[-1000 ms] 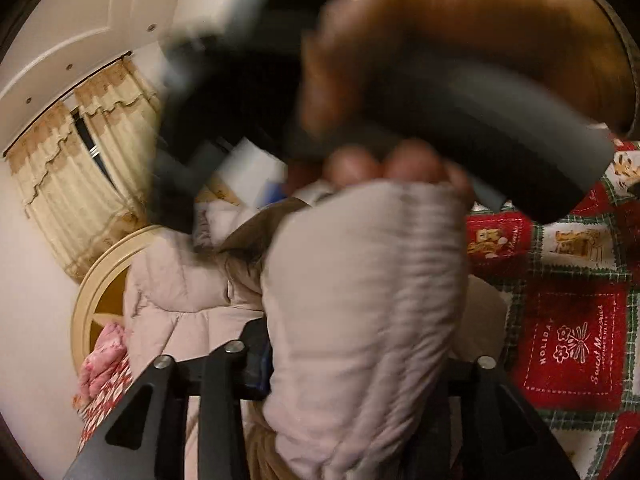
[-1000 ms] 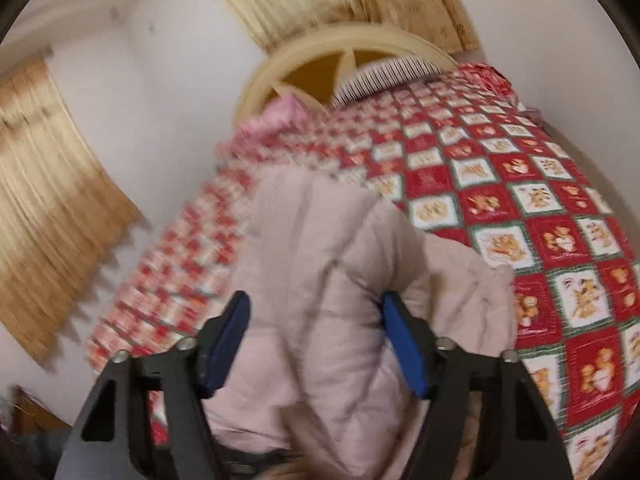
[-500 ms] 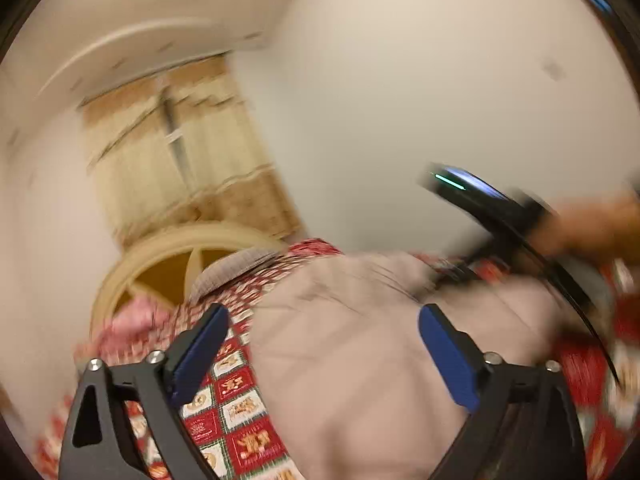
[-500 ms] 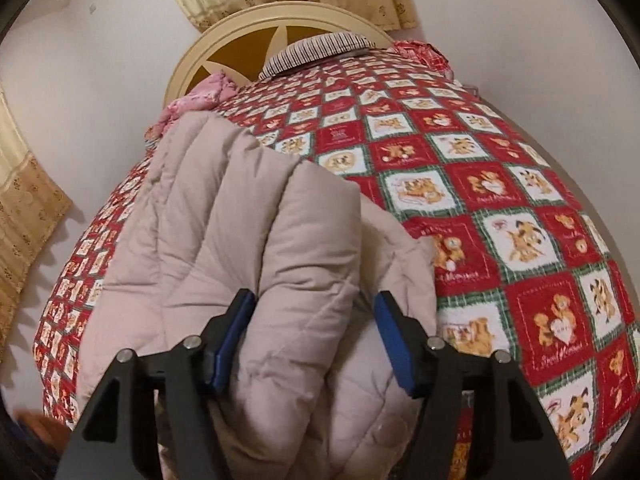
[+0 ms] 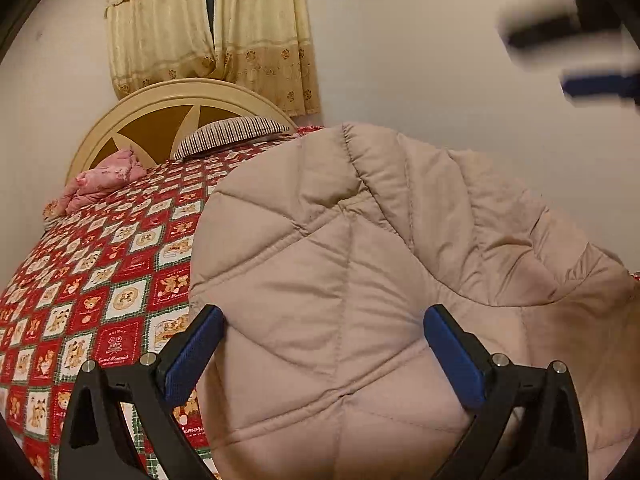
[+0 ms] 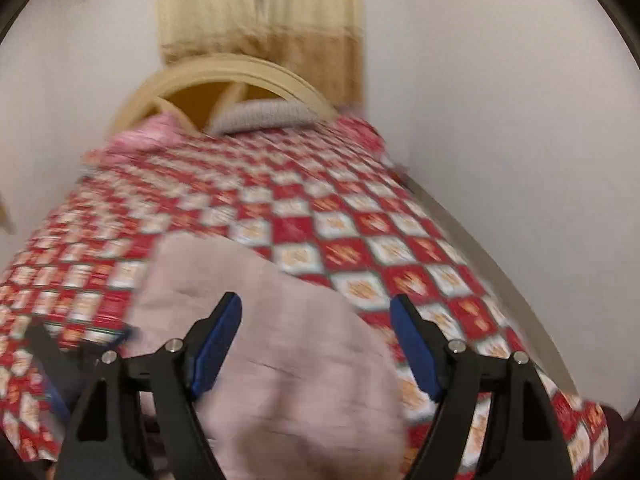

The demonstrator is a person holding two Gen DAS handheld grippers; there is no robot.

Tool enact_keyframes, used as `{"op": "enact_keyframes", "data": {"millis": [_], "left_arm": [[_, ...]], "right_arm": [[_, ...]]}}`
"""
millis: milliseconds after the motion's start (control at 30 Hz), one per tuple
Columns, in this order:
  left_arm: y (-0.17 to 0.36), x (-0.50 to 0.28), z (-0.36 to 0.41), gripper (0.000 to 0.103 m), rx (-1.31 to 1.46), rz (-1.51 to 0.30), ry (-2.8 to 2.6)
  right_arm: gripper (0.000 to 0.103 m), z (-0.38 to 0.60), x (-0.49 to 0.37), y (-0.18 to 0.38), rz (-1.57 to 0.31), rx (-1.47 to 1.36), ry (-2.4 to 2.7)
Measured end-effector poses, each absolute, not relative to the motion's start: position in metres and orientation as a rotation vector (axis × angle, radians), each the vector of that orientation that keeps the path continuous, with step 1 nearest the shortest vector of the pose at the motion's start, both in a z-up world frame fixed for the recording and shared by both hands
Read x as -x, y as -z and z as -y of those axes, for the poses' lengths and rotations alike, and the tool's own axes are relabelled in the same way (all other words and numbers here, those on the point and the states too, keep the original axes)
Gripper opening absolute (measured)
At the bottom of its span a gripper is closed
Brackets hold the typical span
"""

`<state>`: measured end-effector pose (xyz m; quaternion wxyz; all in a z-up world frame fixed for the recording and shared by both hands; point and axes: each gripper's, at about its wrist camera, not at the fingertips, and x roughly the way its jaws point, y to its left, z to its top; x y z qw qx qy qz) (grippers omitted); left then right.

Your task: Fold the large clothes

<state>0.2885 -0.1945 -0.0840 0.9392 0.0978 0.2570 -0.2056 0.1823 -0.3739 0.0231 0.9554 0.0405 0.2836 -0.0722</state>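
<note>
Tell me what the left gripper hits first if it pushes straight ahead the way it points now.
Most likely the beige quilted jacket: it fills the space ahead of the open left gripper, lying on the red patchwork bedspread. Depth is unclear.

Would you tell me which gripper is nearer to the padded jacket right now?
Left. The left gripper is open with the padded jacket bulging between its fingers; the right gripper, jaws just opening, hangs above it, clear.

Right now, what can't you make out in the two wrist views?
- Left wrist: the quilted coat hides the bed quilt behind it, and its lower edge is cut off by the frame.
- Left wrist: the right tongs are a blur at the top right corner.
- Right wrist: motion blur smears the quilt's patterns and the striped pillow.
</note>
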Motion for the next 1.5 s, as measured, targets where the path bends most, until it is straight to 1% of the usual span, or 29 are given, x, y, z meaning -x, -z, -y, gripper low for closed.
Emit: {"op": "enact_keyframes", "data": {"millis": [67,100,133,167,233,267,333,367,400,433,500,567,633,733,1033,1500], "left_arm": [[0.086,-0.296,0.201,0.101,-0.198,-0.527,0.419],[0.084,-0.297,0.2,0.101,-0.191,-0.537,0.419],[0.081,-0.298,0.196,0.101,-0.166,-0.547,0.413],[0.083,-0.299,0.192,0.101,-0.132,-0.554,0.402],[0.065,-0.305,0.172,0.101,0.013,-0.565,0.382],[0.059,-0.309,0.166,0.101,0.077,-0.573,0.387],[0.043,-0.323,0.155,0.101,0.234,-0.592,0.392],[0.038,-0.332,0.156,0.101,0.29,-0.606,0.397],[0.037,-0.338,0.159,0.101,0.307,-0.619,0.405],[0.039,-0.349,0.168,0.101,0.308,-0.649,0.406],[0.049,-0.362,0.186,0.101,0.235,-0.687,0.344],[0.071,-0.375,0.202,0.101,0.151,-0.739,0.263],[0.093,-0.383,0.203,0.101,0.163,-0.787,0.238],[0.107,-0.386,0.198,0.102,0.188,-0.785,0.222],[0.125,-0.388,0.208,0.102,0.104,-0.792,0.17],[0.138,-0.39,0.209,0.102,0.095,-0.779,0.145]], "right_arm": [[0.082,0.365,-0.183,-0.033,-0.534,-0.154,0.044],[0.087,0.366,-0.186,-0.033,-0.523,-0.199,0.008],[0.087,0.372,-0.193,-0.028,-0.513,-0.264,-0.019],[0.087,0.384,-0.202,-0.018,-0.503,-0.324,-0.005],[0.087,0.412,-0.215,0.009,-0.483,-0.4,0.071],[0.087,0.431,-0.225,0.032,-0.522,-0.452,0.09],[0.084,0.441,-0.237,0.06,-0.604,-0.487,0.091],[0.083,0.445,-0.24,0.073,-0.622,-0.478,0.086],[0.08,0.446,-0.24,0.079,-0.625,-0.453,0.088],[0.078,0.449,-0.241,0.086,-0.625,-0.436,0.09],[0.078,0.457,-0.242,0.091,-0.622,-0.472,0.073],[0.078,0.464,-0.248,0.099,-0.639,-0.474,0.089],[0.078,0.464,-0.254,0.109,-0.655,-0.478,0.086],[0.079,0.467,-0.254,0.126,-0.666,-0.532,0.072],[0.082,0.461,-0.26,0.142,-0.701,-0.518,0.092],[0.086,0.459,-0.27,0.155,-0.732,-0.509,0.105]]}}
